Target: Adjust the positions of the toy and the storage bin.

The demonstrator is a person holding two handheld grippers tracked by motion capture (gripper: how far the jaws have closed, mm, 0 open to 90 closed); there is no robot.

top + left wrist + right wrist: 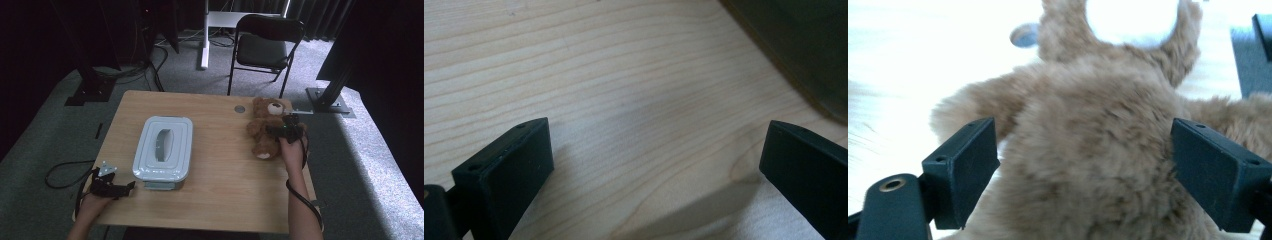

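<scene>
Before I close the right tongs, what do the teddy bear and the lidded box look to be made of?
Teddy bear: soft plush, by its fuzzy brown pile; it should compress. Lidded box: likely moulded plastic, pale grey-blue, smooth with a slight sheen, rounded corners and a recessed handle.

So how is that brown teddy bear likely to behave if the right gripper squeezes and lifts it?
The teddy bear looks plush, so it probably compresses between the open right gripper jaws. Its limbs likely dangle. Lying flat on the table, it seems unlikely to roll.

No text, label, brand, number or sign could be read anywhere in the three views at this moment.
</scene>
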